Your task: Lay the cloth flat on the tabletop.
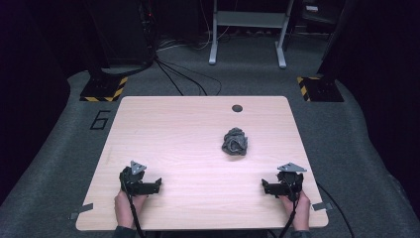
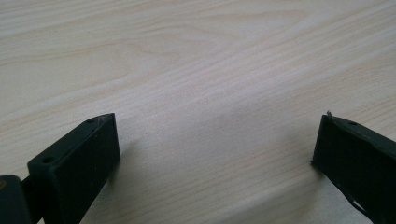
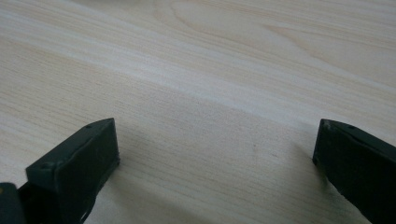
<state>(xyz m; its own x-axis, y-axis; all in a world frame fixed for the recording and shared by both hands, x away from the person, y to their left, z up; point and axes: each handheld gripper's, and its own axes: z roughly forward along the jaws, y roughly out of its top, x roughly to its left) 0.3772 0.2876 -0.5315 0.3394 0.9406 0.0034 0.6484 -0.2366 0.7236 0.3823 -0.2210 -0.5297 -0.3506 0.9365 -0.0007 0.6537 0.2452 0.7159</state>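
Note:
A crumpled dark grey cloth (image 1: 235, 141) lies right of the middle of the light wooden table (image 1: 173, 129). My left gripper (image 1: 147, 187) rests near the table's front left, held by a hand, jaws wide open. My right gripper (image 1: 273, 187) sits near the front right, also open. In the left gripper view, the left gripper (image 2: 217, 140) has bare wood between its black jaws. In the right gripper view, the right gripper (image 3: 217, 142) likewise has only wood grain between its jaws. The cloth lies well ahead of both grippers, closer to the right one.
A small dark round grommet (image 1: 237, 108) sits near the table's far edge. Grey carpet surrounds the table, with cables (image 1: 178, 74), a white frame's legs (image 1: 247, 34) and two yellow-black striped stand bases (image 1: 104, 89) behind it.

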